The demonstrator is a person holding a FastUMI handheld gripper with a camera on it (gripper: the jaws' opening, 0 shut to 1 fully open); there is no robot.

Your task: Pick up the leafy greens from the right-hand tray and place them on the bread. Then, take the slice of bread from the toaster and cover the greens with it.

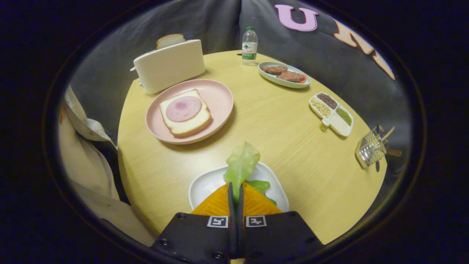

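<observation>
Hand-held gripper (236,192) pinches a lettuce leaf (242,163), seemingly above white tray (205,185).

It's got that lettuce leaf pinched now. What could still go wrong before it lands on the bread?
The tongs pinch only the lower end of the lettuce leaf, so the floppy leaf may slip out on the way. The bread with ham lies well beyond on the pink plate; the limp leaf could land off-centre there.

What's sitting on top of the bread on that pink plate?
A round pink slice of ham lies on the bread on the pink plate. The bread under the ham is hidden. The gripper holds the lettuce leaf.
</observation>
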